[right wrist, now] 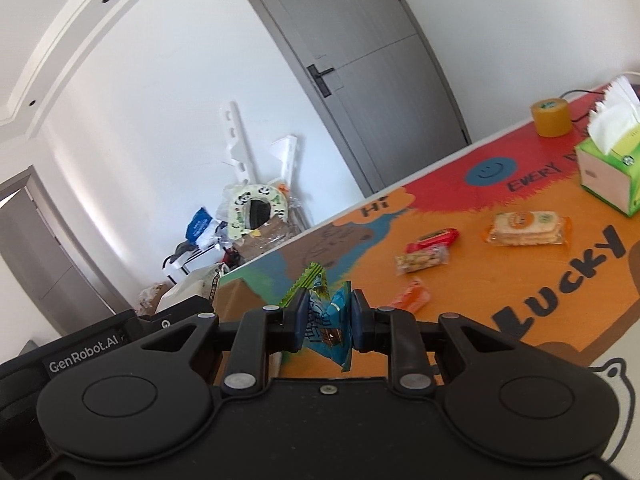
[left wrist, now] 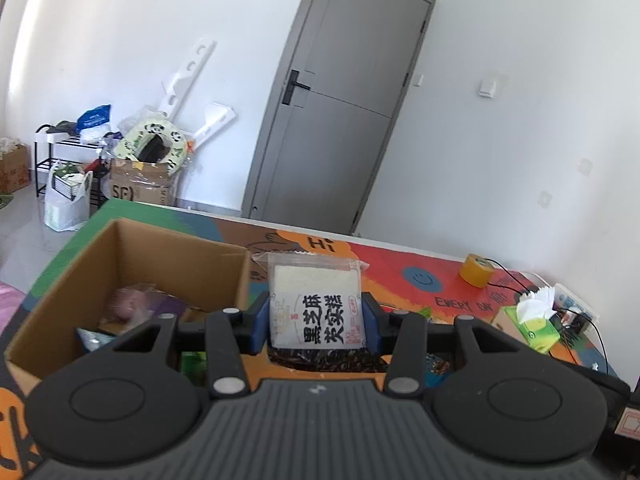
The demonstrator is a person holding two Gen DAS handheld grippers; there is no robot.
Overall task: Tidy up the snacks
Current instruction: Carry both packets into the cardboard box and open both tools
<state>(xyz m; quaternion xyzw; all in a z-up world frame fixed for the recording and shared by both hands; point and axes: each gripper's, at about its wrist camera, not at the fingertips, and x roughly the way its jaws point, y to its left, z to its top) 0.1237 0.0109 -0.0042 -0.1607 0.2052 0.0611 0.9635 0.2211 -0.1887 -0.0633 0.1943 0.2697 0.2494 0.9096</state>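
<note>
My left gripper (left wrist: 317,322) is shut on a clear snack packet with a white cake and black Chinese lettering (left wrist: 316,302), held upright just right of an open cardboard box (left wrist: 120,264) that holds several snack packets. My right gripper (right wrist: 329,322) is shut on a blue and green snack packet (right wrist: 326,312), held above the table beside the box corner (right wrist: 236,300). On the table in the right wrist view lie a cracker pack (right wrist: 526,228), a red packet (right wrist: 432,240), a nut bar (right wrist: 422,260) and an orange packet (right wrist: 412,298).
A colourful mat (right wrist: 500,280) covers the table. A green tissue box (right wrist: 610,168) and a yellow tape roll (right wrist: 552,117) stand at the far right, with a black cable nearby. The other gripper's body (right wrist: 80,352) is at my right gripper's left. Clutter and a grey door are behind.
</note>
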